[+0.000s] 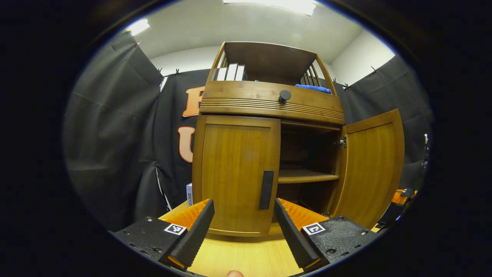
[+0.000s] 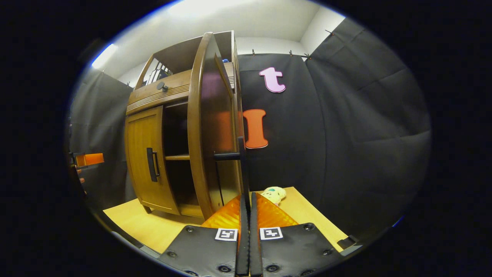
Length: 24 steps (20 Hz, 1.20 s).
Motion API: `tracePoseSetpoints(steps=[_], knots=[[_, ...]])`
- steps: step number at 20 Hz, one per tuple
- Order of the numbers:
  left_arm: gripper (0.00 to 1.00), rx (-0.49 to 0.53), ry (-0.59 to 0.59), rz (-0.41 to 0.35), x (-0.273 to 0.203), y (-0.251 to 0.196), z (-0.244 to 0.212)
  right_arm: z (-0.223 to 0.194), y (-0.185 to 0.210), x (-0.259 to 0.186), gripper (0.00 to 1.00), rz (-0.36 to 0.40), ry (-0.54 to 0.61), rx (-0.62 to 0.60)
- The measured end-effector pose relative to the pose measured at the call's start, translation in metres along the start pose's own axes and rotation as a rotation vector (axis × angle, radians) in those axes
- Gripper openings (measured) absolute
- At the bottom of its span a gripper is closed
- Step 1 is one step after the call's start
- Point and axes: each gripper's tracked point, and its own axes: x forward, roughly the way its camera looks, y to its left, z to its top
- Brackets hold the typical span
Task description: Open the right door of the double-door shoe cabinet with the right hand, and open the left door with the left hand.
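At the bottom of the left gripper view, left gripper [image 1: 243,215] spread wide, short of left door [image 1: 236,173], still closed. Right gripper [image 2: 246,200] clenched on right door's handle [image 2: 241,161]; right door [image 2: 209,123] swung open. Cabinet [image 1: 269,100] on table [image 1: 246,257].

Books [image 1: 230,72], blue cloth [image 1: 315,88] on top shelf; small toy [image 2: 274,194] on table [image 2: 307,215].

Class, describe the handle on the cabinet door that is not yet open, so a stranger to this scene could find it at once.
Start at the wooden shoe cabinet on the table. Its left door is shut, while the right door is swung wide. The handle is the dark upright bar near that shut door's inner edge, unlike the round knob on the drawer above.
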Motion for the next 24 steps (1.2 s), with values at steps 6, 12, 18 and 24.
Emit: tracePoseSetpoints(steps=[6,12,18,24], knots=[[0.92,0.016,0.006,-0.022,0.035,-0.018,-0.021,-0.002,-0.003,0.002,0.08,0.015,0.009,0.009],[0.92,0.008,0.067,-0.041,0.084,-0.033,-0.056,0.002,-0.009,-0.012,0.0,-0.068,0.001,-0.06],[0.92,0.016,0.065,-0.056,0.127,-0.043,-0.068,0.026,-0.052,-0.036,0.53,-0.221,-0.072,-0.034],[0.92,0.022,0.082,-0.064,0.161,-0.055,-0.084,0.021,-0.059,-0.032,0.93,-0.236,-0.053,-0.034]])
